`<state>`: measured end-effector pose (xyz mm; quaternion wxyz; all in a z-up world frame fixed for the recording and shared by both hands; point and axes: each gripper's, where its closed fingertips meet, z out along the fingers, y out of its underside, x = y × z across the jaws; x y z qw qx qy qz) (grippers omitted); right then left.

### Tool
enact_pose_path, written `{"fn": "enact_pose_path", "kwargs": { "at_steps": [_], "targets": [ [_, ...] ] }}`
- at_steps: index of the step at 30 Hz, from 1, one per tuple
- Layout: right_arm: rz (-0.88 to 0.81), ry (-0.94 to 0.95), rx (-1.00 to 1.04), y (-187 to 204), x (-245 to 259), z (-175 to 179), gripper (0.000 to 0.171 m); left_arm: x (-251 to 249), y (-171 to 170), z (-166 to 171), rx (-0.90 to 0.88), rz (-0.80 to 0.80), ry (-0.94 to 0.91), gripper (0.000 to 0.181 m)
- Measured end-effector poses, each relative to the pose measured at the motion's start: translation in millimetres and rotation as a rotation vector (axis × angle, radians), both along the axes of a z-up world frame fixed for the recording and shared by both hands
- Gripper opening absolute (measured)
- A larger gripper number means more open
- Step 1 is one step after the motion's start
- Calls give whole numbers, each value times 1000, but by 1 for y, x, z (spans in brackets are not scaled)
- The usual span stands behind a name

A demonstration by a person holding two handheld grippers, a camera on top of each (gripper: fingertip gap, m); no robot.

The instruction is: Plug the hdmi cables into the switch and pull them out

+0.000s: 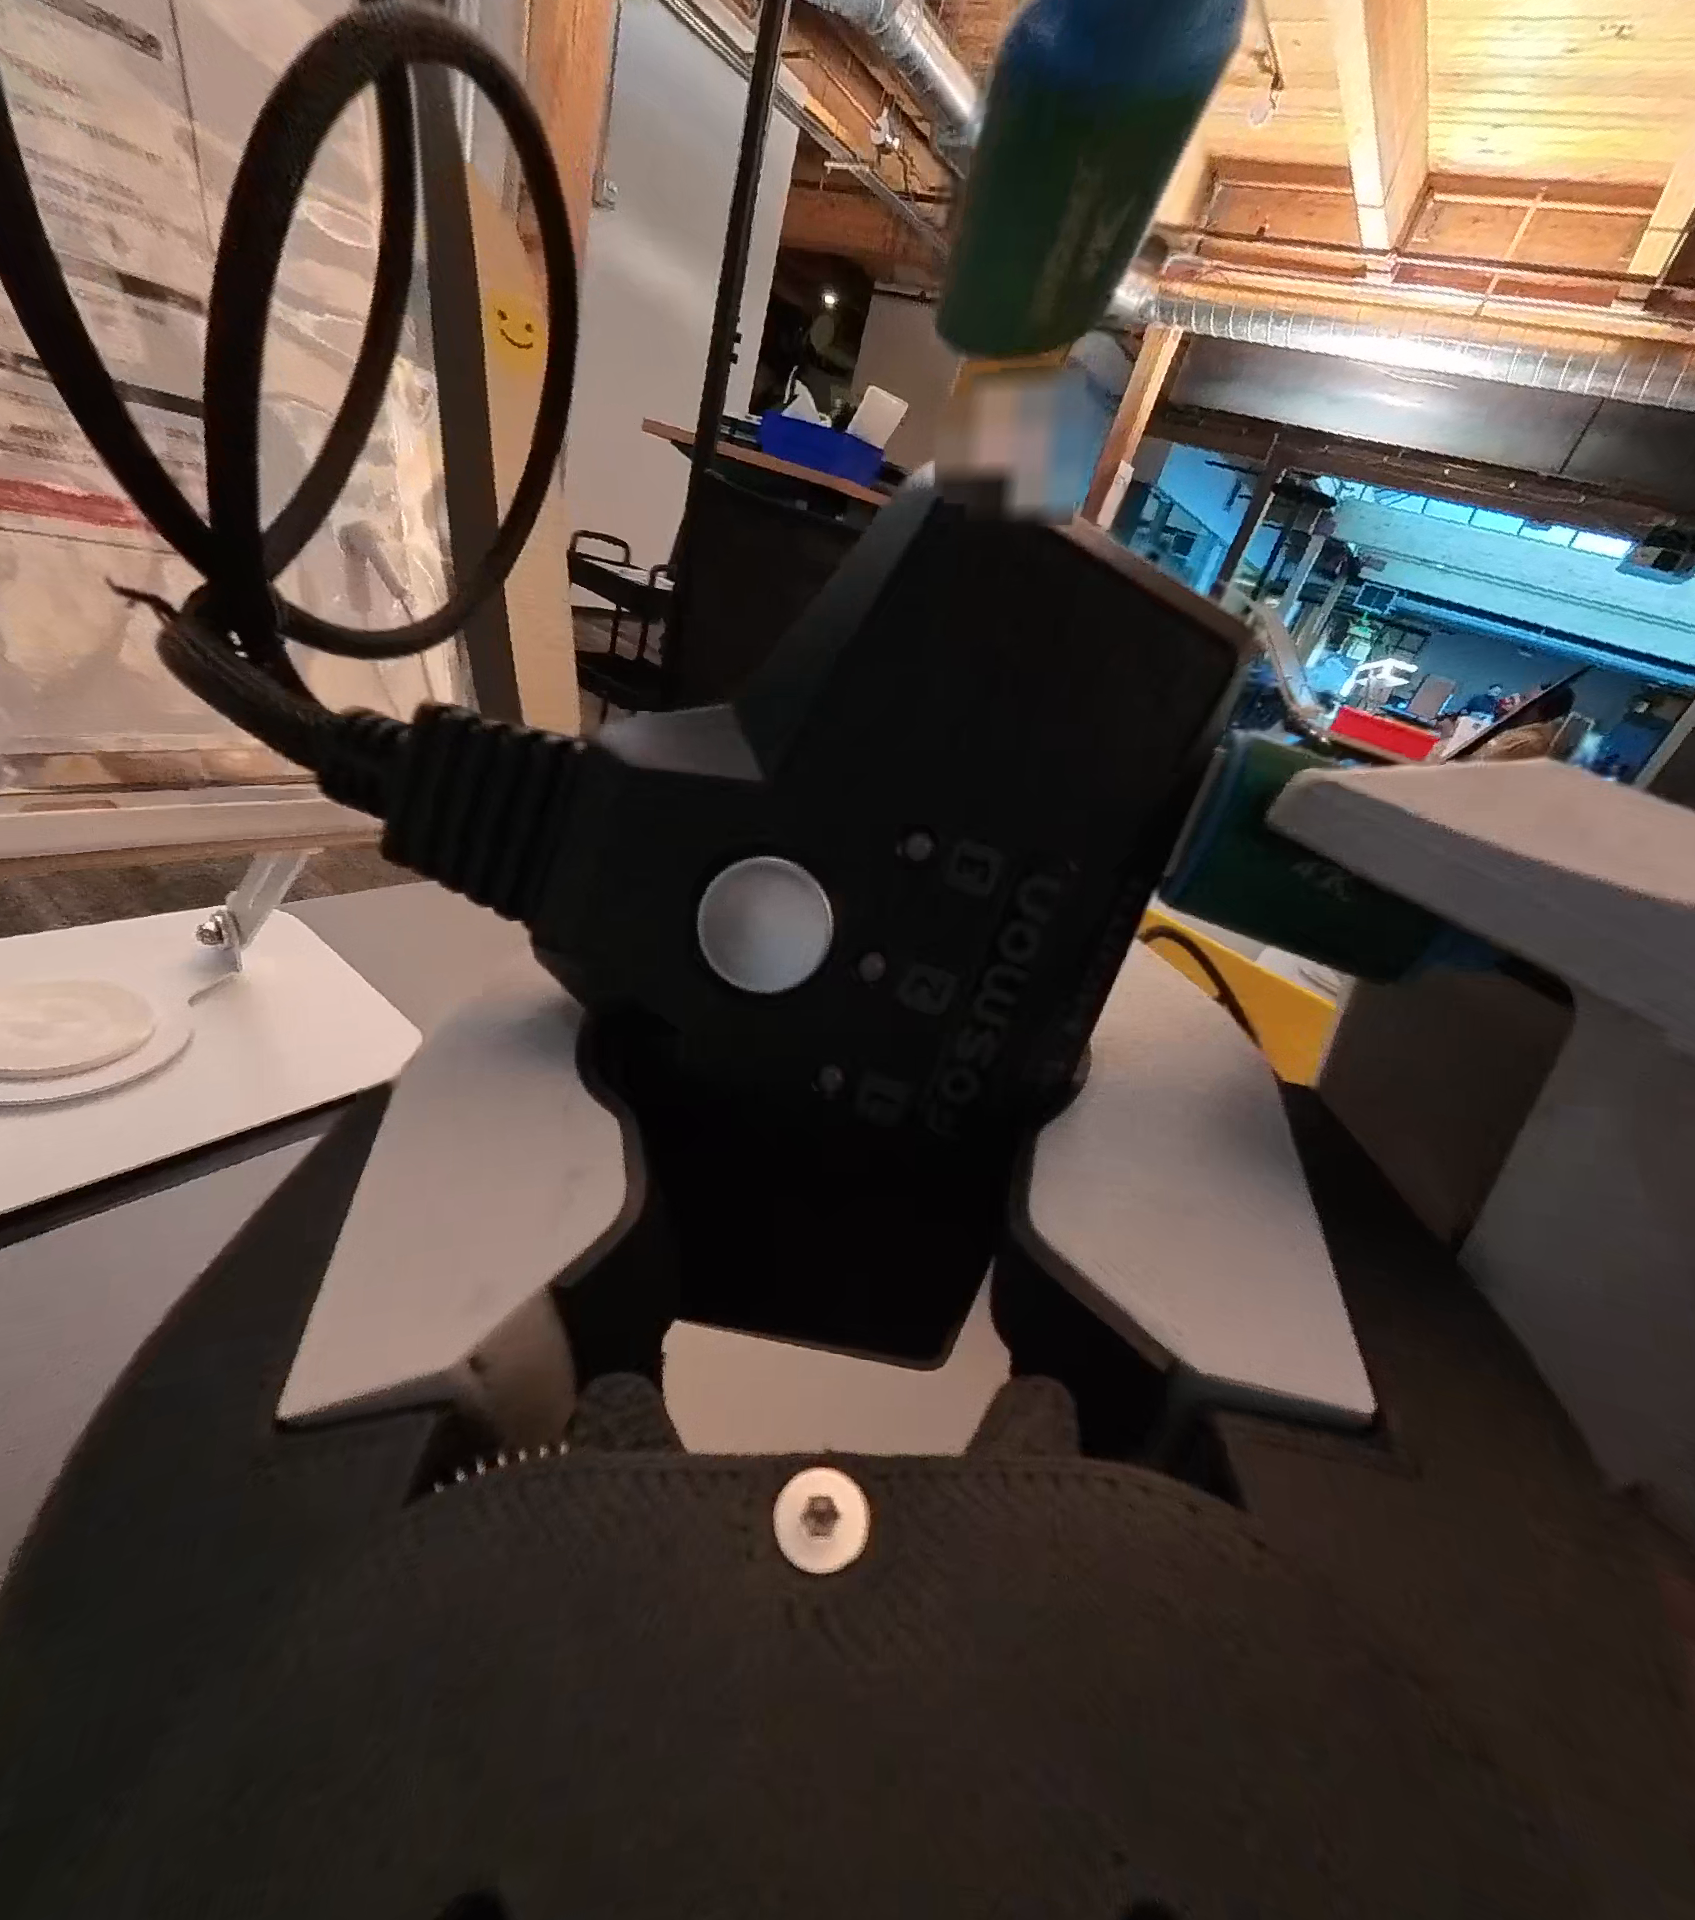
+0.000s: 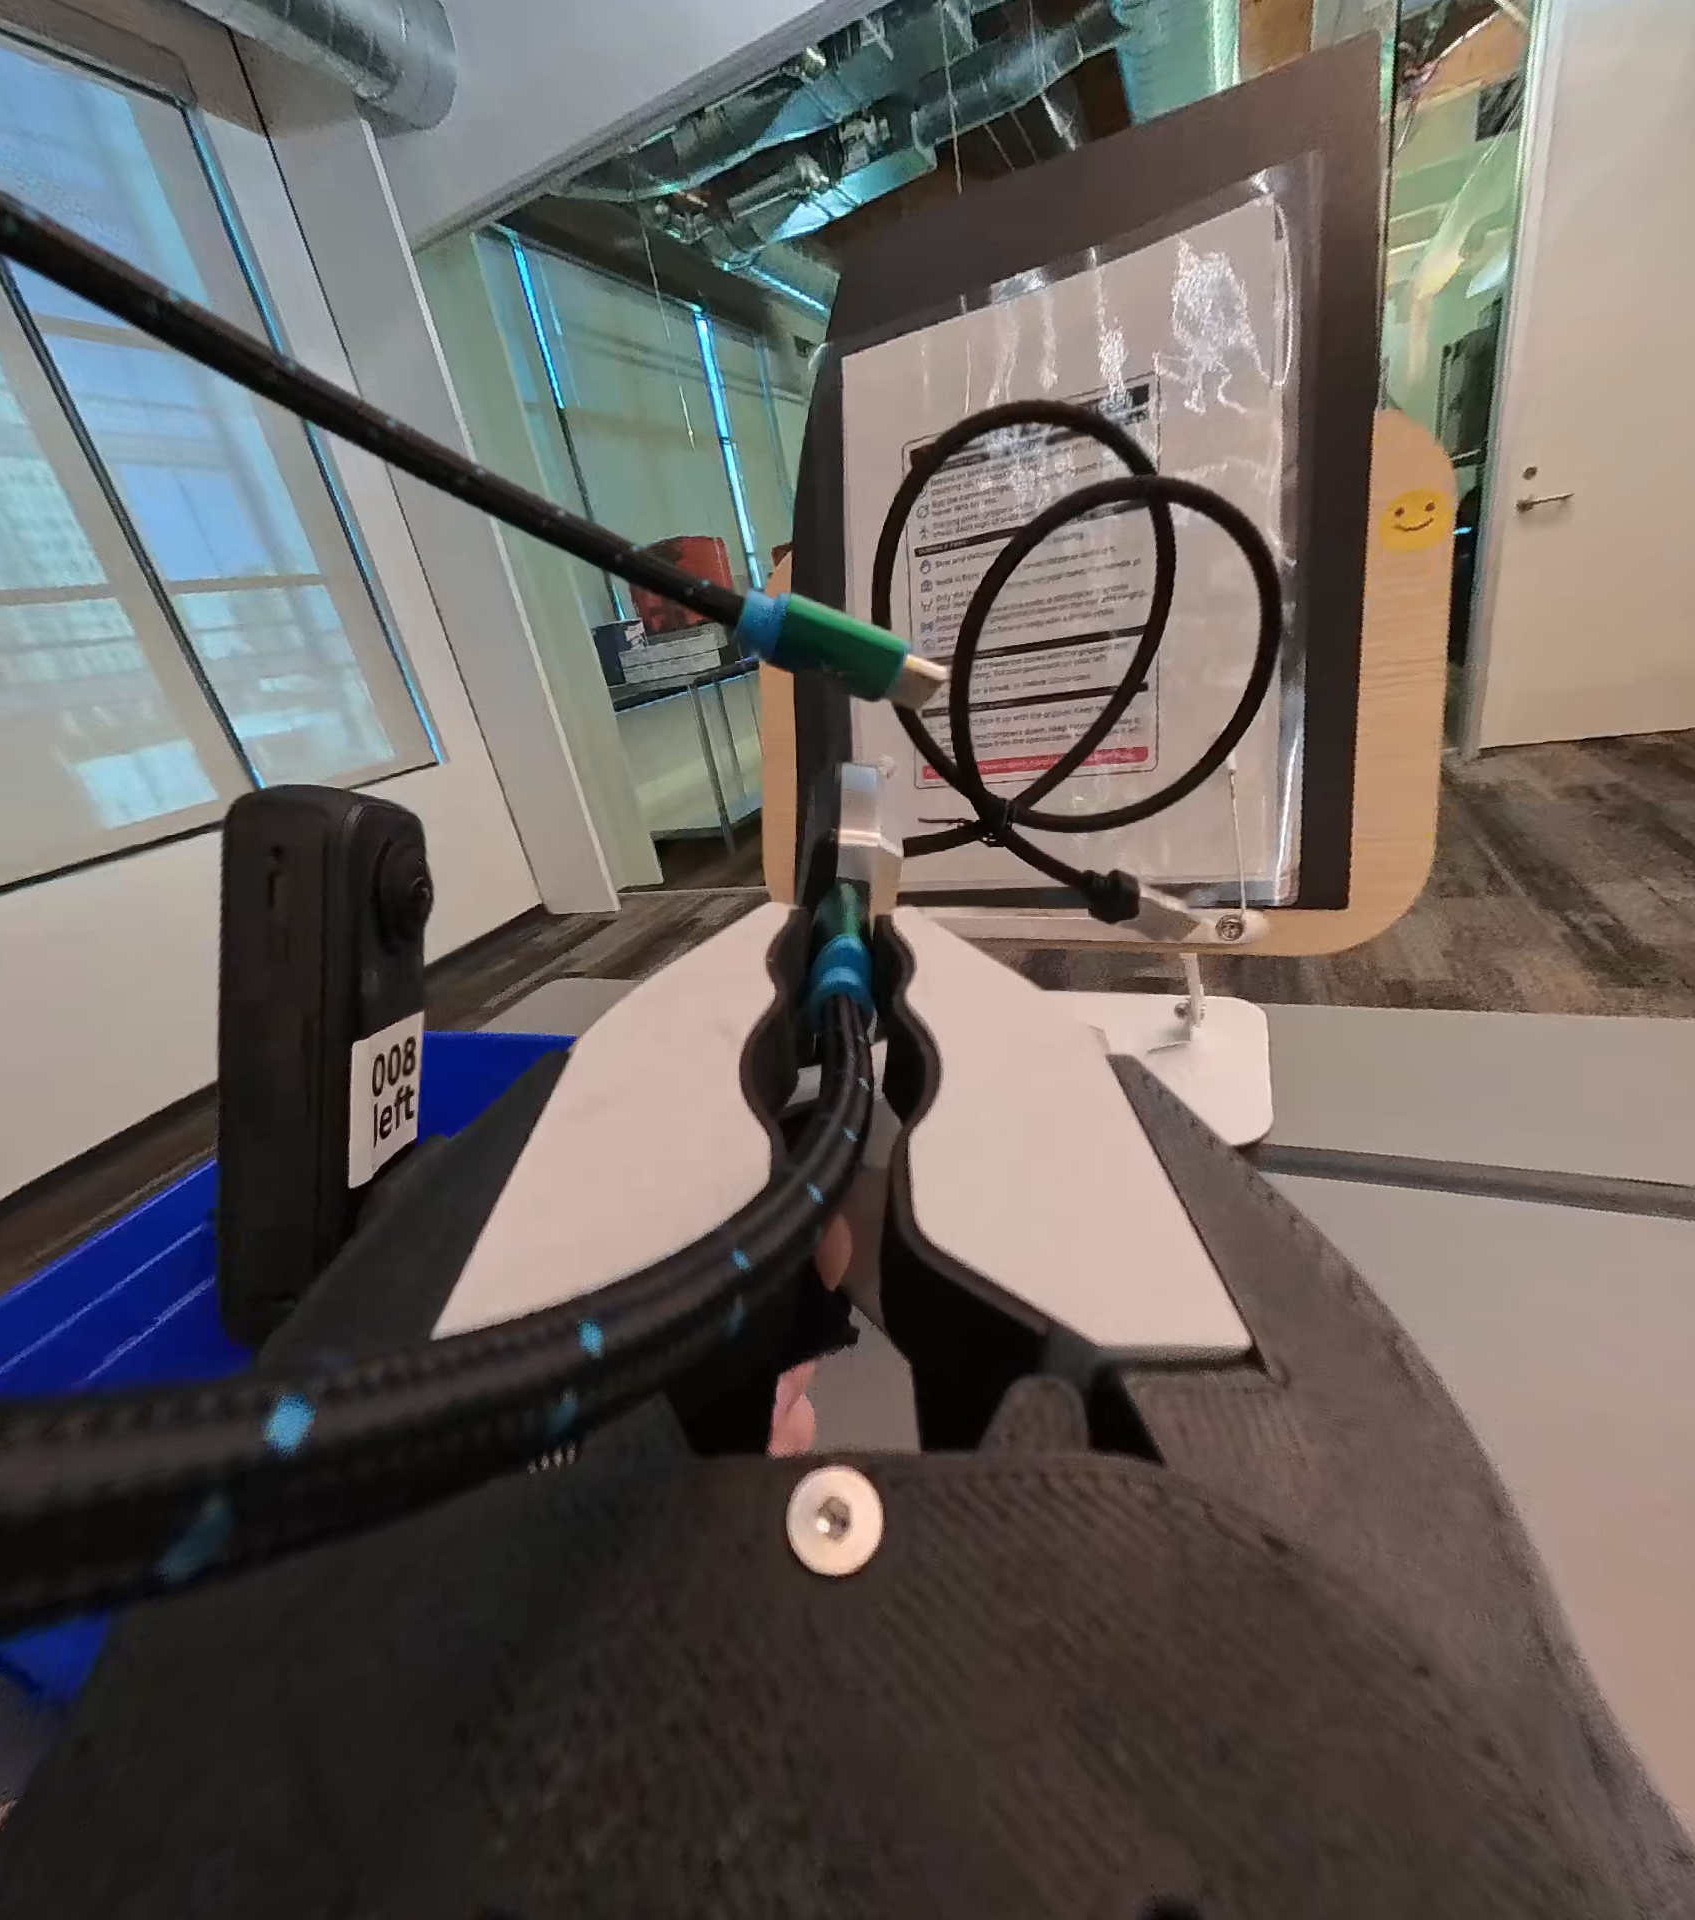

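Note:
My left gripper (image 1: 822,1091) is shut on the black HDMI switch (image 1: 926,779) and holds it above the table. The switch's own black cable (image 1: 386,343) loops up to the left. My right gripper (image 2: 843,935) is shut on a green and blue HDMI plug (image 2: 835,971). In the left wrist view that plug (image 1: 1279,883) meets the switch's right side, with its metal tip hidden. A second green plug (image 1: 1061,177) hangs loose just above the switch. Its bare metal tip shows in the right wrist view (image 2: 926,681).
A sign board (image 2: 1082,520) on a white base (image 1: 199,997) stands just behind the switch. A blue bin (image 2: 95,1299) sits at the left and a yellow box (image 1: 1269,997) lies behind the right gripper's finger (image 1: 1549,862). Below is the grey table (image 2: 1549,1247).

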<state>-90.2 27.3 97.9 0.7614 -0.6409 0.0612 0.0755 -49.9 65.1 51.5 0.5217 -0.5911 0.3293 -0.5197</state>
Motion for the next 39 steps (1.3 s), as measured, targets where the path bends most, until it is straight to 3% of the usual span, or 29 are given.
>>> {"fn": "enact_pose_path", "kwargs": {
  "at_steps": [5, 10, 13, 15, 19, 23, 26, 29, 32, 34, 39],
  "targets": [
    [-33, 48, 7, -2, 5, -2, 13, 1, 0, -3, 16, 17, 64, 75],
    [-31, 120, 17, -9, 7, -5, 14, 2, -1, 0, 142, 34, 110, 73],
    [14, 101, 20, -15, 5, -1, 13, 4, -8, 5, 151, -6, 96, 73],
    [57, 182, 50, -20, 8, 1, 13, 6, -13, 7, 153, -1, 103, 73],
    [-88, 88, 95, -37, 9, 4, 13, 2, 8, 0, -89, 2, 76, 72],
    [51, 133, 135, -45, -8, 20, 13, -4, 13, -3, 11, 5, 157, 72],
    [125, 107, 110, -65, 13, 37, 13, 0, 0, 2, 15, -35, 127, 73],
    [199, 13, -79, -94, 65, 34, 13, -1, -7, 10, -37, -112, 81, 73],
    [280, 59, -391, -126, 135, 0, 13, 0, -12, 15, -60, -166, 68, 73],
    [158, 58, -591, -151, 197, -28, 12, 0, -12, 18, -41, -162, 64, 73],
    [221, 199, -1169, -215, 254, -125, 12, 1, -16, 19, -5, -156, 84, 73]
  ]
}}
